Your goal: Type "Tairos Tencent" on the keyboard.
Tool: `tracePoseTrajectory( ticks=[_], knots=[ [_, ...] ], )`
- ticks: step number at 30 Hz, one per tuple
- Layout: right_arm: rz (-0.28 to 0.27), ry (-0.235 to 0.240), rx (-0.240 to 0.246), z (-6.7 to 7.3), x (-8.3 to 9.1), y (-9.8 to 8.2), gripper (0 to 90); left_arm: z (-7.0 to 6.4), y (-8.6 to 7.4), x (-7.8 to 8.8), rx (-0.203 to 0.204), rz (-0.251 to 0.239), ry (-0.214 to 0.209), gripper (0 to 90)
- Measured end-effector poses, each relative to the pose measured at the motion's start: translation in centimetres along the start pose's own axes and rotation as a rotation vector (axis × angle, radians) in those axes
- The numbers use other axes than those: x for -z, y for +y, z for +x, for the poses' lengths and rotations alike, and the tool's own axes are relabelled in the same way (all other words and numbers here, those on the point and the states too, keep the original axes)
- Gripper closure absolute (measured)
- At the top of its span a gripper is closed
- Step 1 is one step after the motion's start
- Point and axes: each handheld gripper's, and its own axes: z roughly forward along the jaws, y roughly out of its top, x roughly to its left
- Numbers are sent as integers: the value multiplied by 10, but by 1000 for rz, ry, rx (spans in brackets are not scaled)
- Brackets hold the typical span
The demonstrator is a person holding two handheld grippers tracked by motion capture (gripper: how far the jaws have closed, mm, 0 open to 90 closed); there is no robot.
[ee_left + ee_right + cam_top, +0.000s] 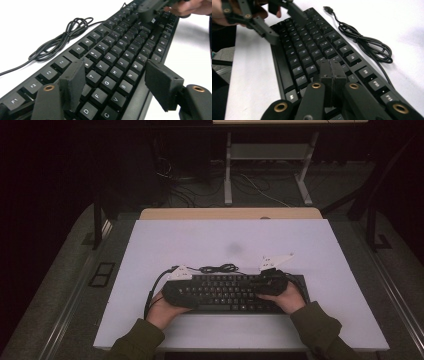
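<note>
- The black keyboard [227, 292] lies flat on the white table [200, 245], near the edge on my side and roughly centred, its long side running across the table
- Its black cable [219, 268] sits bundled in loose loops on the table just behind the keyboard's back edge; in the right gripper view the cable [367, 43] ends in a plug lying free on the white surface
- My left gripper [176, 292] is over the left end of the keyboard; in the left gripper view its two jaws stand well apart above the letter keys [110, 77], one pad over the upper key rows, the other out past the keyboard's front edge; nothing is between the pads, so this claw is open
- My right gripper [270, 282] is over the right end of the keyboard; in the right gripper view its two pads are pressed flat against each other over the keys [312, 50] with nothing caught between them, so this claw is closed and empty; I cannot tell whether the pads touch a key
- Both hands come in from the near edge in dark green sleeves [320, 327], one at each end of the keyboard
- Beyond the table's far edge I see a dark floor with loose wires and the legs of another desk [229, 170]
</note>
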Motion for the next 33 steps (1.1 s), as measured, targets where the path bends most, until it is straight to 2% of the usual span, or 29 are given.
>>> tracePoseTrajectory(
  ticks=[10,17,24,28,33],
  knots=[
    [27,5,7,4,9,-12,893,4,5,-3,7,-16,27,258],
    [67,-3,15,8,9,-21,893,5,10,-9,-1,-9,29,258],
    [80,-12,19,8,11,-25,893,5,18,-14,-8,-12,24,262],
    [94,-13,21,7,12,-28,893,4,18,-14,-8,-25,41,266],
    [119,-23,42,9,10,-29,893,4,16,-14,-5,-29,40,285]
  ],
)
